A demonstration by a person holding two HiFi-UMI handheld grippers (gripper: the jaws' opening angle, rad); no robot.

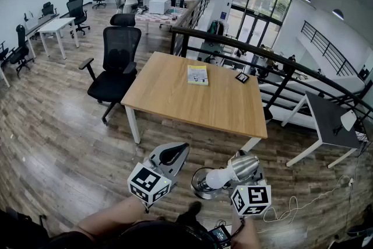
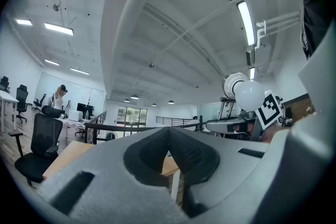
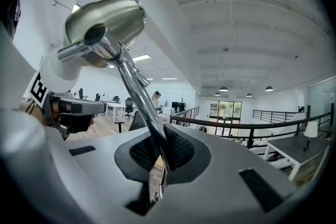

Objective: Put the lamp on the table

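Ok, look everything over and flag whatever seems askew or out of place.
Only the lamp: it hangs tilted in the right gripper, clamped by its thin stem, over the floor short of the table. On the table a yellow booklet and a small dark item lie flat; nothing looks spilled or broken.

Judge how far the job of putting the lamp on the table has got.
Done: the lamp is picked up, its metal stem clamped in the right gripper. In hand: it hangs in the air, short of the table. Left: reach the table and set it on bare wood, clear of the yellow book. The left gripper is shut and empty.
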